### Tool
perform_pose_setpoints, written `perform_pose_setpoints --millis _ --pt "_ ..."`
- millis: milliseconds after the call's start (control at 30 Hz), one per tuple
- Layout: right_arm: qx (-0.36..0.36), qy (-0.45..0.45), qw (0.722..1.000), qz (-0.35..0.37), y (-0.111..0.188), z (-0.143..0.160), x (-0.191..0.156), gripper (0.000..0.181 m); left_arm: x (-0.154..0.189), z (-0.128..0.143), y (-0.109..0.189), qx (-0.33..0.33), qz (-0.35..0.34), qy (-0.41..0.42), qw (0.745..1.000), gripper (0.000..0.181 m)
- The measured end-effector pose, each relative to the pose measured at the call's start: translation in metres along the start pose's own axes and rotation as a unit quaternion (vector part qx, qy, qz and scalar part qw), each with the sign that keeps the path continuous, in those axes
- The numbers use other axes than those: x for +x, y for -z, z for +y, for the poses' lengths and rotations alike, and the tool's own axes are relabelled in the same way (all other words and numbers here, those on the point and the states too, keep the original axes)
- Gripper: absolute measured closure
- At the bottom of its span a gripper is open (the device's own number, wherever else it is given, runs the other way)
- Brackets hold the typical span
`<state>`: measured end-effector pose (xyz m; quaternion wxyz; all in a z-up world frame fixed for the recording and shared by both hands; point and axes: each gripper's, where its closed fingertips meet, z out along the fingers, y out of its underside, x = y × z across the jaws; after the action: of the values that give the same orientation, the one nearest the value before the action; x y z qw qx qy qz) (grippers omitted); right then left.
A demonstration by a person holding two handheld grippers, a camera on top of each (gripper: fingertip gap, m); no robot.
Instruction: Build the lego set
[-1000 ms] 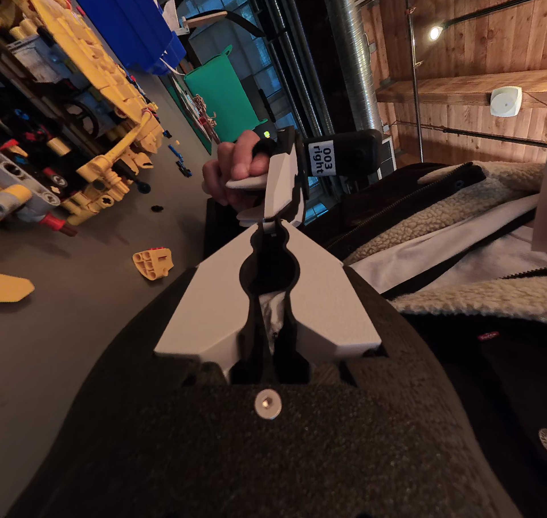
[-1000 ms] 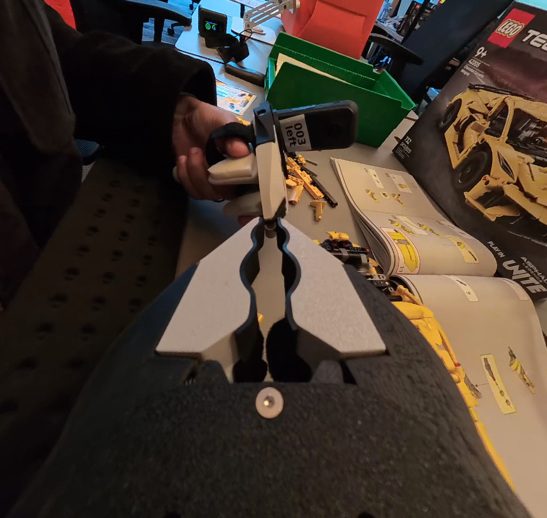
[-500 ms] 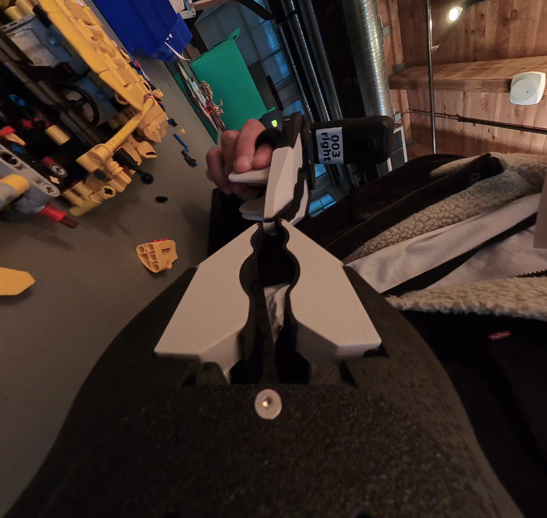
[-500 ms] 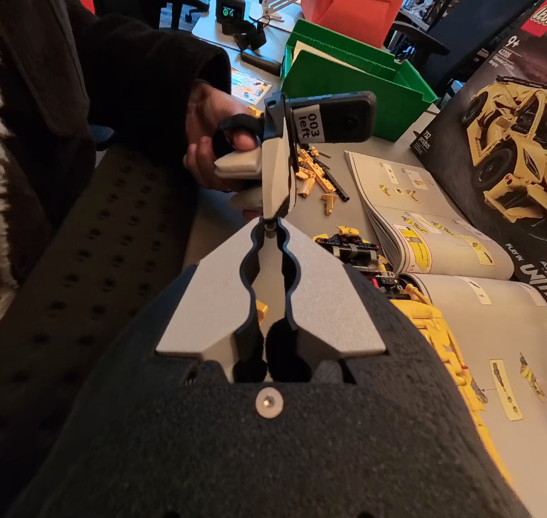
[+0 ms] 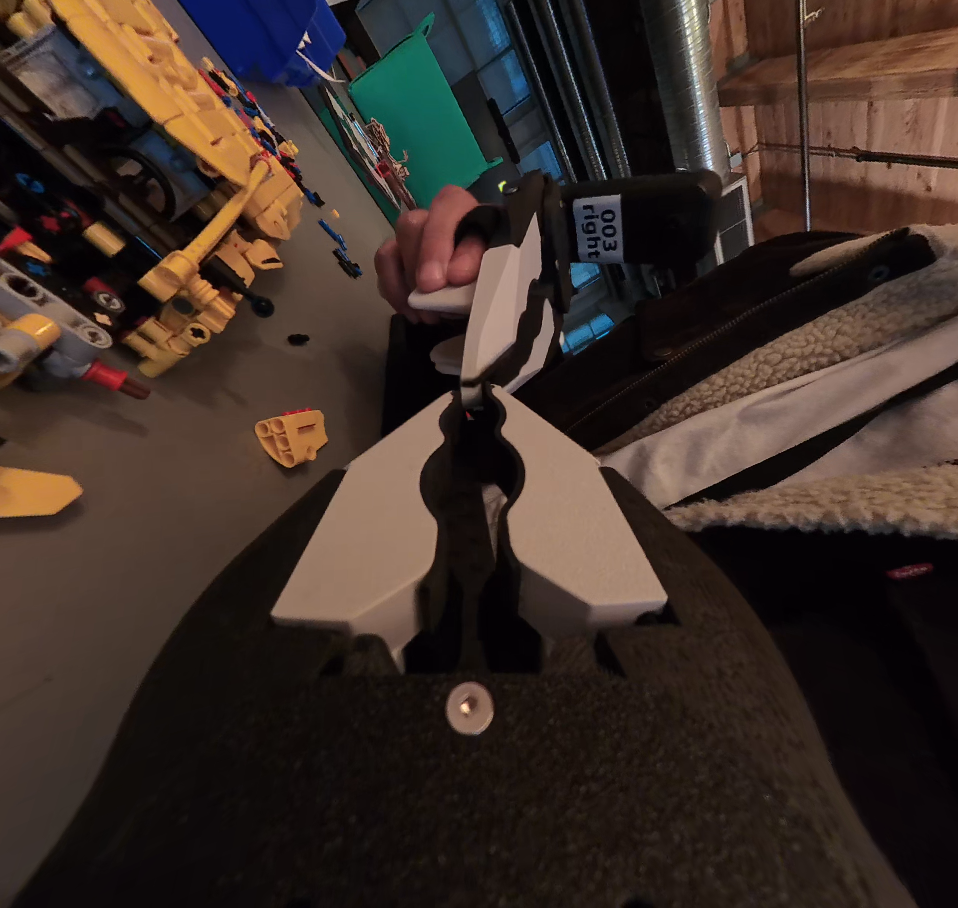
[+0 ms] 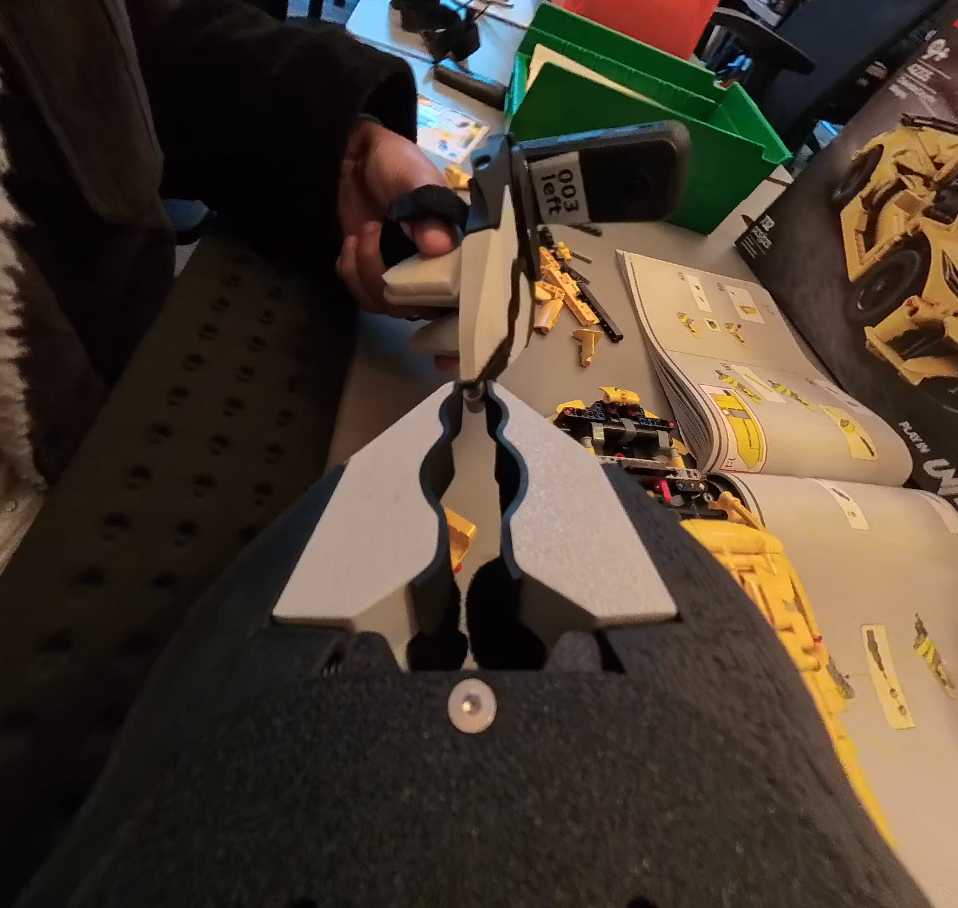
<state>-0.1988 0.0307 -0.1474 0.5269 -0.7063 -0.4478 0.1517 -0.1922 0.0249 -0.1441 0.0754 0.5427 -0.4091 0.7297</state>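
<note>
Both grippers meet tip to tip above the tabletop (image 6: 549, 380). Left gripper (image 5: 473, 400) narrow, tips pinched on a tiny red/white piece (image 5: 470, 412); can't tell what it is. Right gripper (image 6: 473, 390) narrow, nipping a small grey pin (image 6: 472, 400) at its tips. Just past: half-built yellow car (image 6: 726, 546), w/ open manual (image 6: 767, 380) beside it. Loose yellow parts (image 6: 565, 297) farther back, then green bin (image 6: 622, 105) & box (image 6: 891, 219).
</note>
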Motion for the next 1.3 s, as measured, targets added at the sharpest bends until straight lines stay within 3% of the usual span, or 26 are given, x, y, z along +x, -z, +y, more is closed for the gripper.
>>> perform_pose_setpoints --millis 67,200,400,533,633,733,1033,1167,1300 --pt "0.009 -0.032 0.999 0.014 0.007 -0.002 0.003 0.173 -0.003 -0.005 0.004 0.013 -0.019 -0.021 1.0 0.174" --pt "0.024 -0.148 0.988 0.045 0.046 0.013 0.009 0.152 -0.02 -0.022 0.021 0.054 -0.115 -0.092 0.988 0.174" --pt "-0.071 -0.224 0.958 0.165 0.131 0.078 0.012 0.153 -0.037 -0.039 0.038 0.081 -0.215 -0.159 0.96 0.174" --pt "-0.171 -0.262 0.925 0.217 0.182 0.134 0.001 0.158 -0.04 -0.038 0.037 0.077 -0.222 -0.161 0.959 0.174" --pt "-0.205 -0.281 0.908 0.232 0.199 0.161 -0.004 0.161 -0.041 -0.035 0.034 0.066 -0.225 -0.167 0.958 0.174" --pt "-0.199 -0.283 0.913 0.214 0.186 0.164 -0.002 0.163 -0.042 -0.032 0.03 0.055 -0.224 -0.169 0.958 0.174" --pt "-0.177 -0.272 0.939 0.114 0.083 0.137 -0.002 0.163 -0.041 -0.036 0.035 0.071 -0.226 -0.165 0.957 0.174" --pt "-0.187 -0.255 0.943 0.106 0.064 0.137 -0.001 0.169 -0.041 -0.035 0.034 0.069 -0.226 -0.165 0.958 0.174" --pt "-0.215 -0.213 0.944 0.13 0.065 0.142 0.001 0.177 -0.04 -0.034 0.032 0.063 -0.226 -0.171 0.957 0.174"
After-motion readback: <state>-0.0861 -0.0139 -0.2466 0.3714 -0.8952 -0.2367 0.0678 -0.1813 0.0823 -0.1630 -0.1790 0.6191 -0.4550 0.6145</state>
